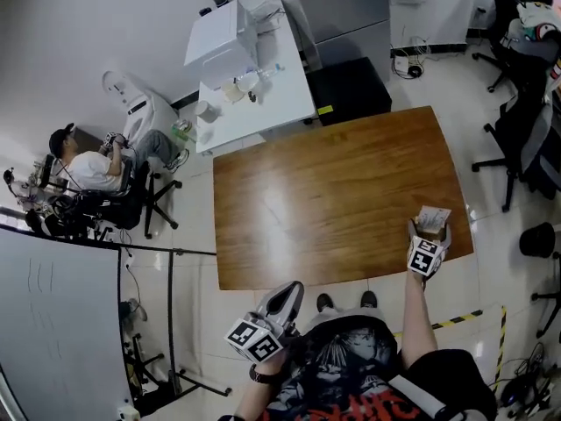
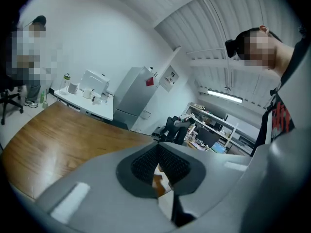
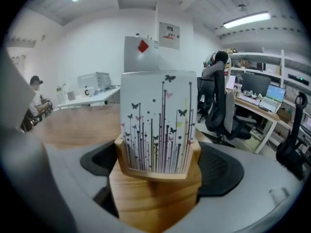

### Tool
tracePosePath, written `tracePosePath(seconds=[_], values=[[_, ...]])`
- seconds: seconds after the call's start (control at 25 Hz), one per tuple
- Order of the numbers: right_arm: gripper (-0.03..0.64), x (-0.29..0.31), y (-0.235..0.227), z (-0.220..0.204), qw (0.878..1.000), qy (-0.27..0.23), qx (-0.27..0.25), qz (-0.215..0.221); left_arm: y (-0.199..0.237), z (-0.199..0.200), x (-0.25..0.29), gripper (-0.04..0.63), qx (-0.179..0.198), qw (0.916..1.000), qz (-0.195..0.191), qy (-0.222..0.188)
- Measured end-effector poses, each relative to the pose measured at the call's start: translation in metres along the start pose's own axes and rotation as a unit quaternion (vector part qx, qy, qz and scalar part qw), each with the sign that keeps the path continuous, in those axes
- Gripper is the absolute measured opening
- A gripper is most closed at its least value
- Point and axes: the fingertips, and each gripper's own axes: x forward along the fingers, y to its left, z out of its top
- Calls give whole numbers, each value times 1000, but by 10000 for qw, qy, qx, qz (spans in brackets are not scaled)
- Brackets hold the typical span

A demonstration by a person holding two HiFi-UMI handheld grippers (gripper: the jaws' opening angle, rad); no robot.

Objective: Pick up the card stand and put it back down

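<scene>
Closest to you, your left tool (image 1: 285, 298) hangs just off the near edge of the counter (image 1: 333, 200), at about 6 o'clock by your chest. Its jaws are pressed together with nothing between them. Your right tool (image 1: 429, 233) reaches onto the counter at about 4 o'clock. Its jaws stand wide apart on either side of the card stand (image 1: 431, 219), a wooden block holding a white card printed with dark stems and butterflies. The stand is upright near the counter's near right corner, and the pads do not visibly press on it.
</scene>
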Motion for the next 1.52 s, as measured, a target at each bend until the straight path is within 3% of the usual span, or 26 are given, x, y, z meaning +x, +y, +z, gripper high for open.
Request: tracePosePath(seconds=[0.2, 0.4, 0.56, 0.68, 0.84, 1.0, 1.52], values=[[508, -62, 26, 44, 9973, -419, -372, 471, 19, 6, -8, -3, 89, 9994, 114, -308], [508, -116, 60, 87, 9898, -669, -687, 1049, 21, 24, -7, -3, 797, 9951, 193, -545], [508, -171, 75, 111, 9877, -855, -771, 1057, 32, 34, -15, -3, 1167, 9905, 525, -509], [508, -207, 77, 136, 9867, -1090, -707, 978, 34, 34, -20, -3, 1136, 9912, 443, -513], [508, -225, 93, 154, 9815, -1405, -701, 1095, 26, 43, -32, -5, 1766, 9825, 249, -544], [508, -226, 100, 154, 9809, -1422, -708, 1123, 23, 59, -43, -3, 1654, 9813, 174, -964], [508, -237, 129, 160, 9769, -1508, -770, 1303, 49, 56, -70, -3, 1422, 9834, 534, -987]])
